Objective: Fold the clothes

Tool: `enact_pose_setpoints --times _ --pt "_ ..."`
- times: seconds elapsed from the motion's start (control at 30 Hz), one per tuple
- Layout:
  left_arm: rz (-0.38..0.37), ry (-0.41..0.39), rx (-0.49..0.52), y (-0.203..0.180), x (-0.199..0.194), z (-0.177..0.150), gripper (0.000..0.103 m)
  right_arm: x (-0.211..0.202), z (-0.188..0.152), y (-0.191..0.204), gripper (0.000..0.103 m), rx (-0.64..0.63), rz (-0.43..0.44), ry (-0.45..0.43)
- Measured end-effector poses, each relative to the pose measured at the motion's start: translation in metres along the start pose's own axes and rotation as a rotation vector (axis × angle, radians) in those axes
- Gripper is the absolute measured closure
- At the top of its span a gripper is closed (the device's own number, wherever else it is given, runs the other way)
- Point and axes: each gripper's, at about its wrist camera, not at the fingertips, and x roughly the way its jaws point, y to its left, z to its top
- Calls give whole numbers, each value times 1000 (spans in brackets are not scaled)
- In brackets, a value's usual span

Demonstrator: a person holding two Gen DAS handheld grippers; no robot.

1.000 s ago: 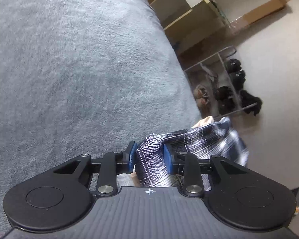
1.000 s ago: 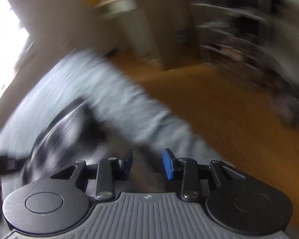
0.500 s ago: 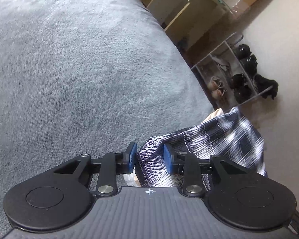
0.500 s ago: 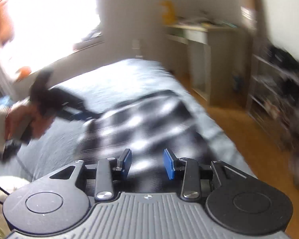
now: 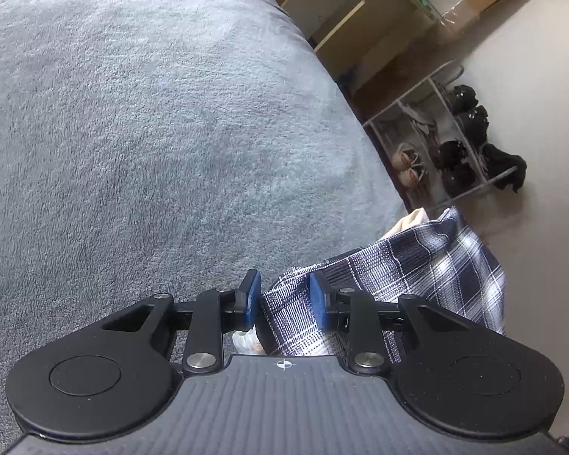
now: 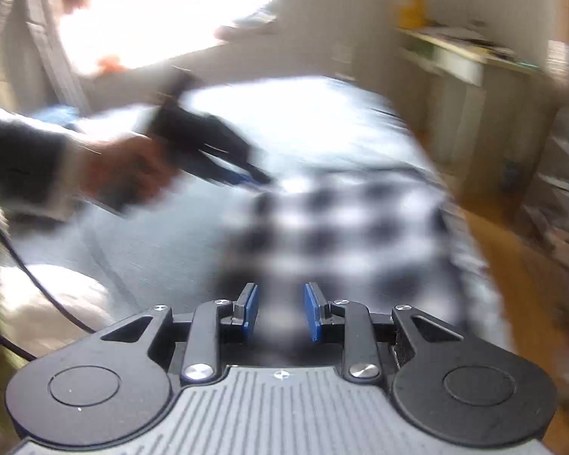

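Looking along the left claw [image 5: 284, 297]: clamped on a bunched fold of the plaid garment [image 5: 417, 265], with cloth filling the gap between the blue pads [image 5: 252, 295]. Trails the rest of that dark-and-white checked fabric off to the right, past the edge of the grey fleecy bed [image 5: 132, 132] and beside a bit of cream cloth [image 5: 409, 220]. Shows, beyond the bed's edge, a light wooden shelf unit [image 5: 360, 26] and a wire shoe rack [image 5: 436, 144] with dark shoes against a pale wall.

Looking along the right claw [image 6: 280, 313]: heavily blurred. Has just been closing its jaws, and shows a clear gap between the blue pads, with smeared plaid behind and perhaps within that gap. Cannot tell, through the blur, whether clenched on the fabric or merely poised over it. Shows the garment stretching over the bed from just ahead of the pads up to the far corner pinched by the left claw. Shows a hand [image 6: 125, 174] in a dark sleeve wrapped round that claw's handle at left, a black cable [image 6: 38, 284] looping below it, and orange-brown wooden floor [image 6: 511, 265] at right.
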Motion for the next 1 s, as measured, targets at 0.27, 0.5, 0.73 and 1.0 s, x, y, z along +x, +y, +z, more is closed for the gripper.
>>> enact_pose_setpoints --times 0.27,0.5,0.73,1.0 --pt "-60 -40 68 2 -19 3 75 49 -30 18 74 -314 68 399" --pt "-52 -223 273 -25 -75 -6 70 -15 34 -52 73 -27 13 182" --pt "-66 -60 502 -77 -51 -50 69 33 66 -131 72 228 -140 -36" --pt "84 24 379 -83 -23 -48 68 78 65 -160 73 252 -203 91"
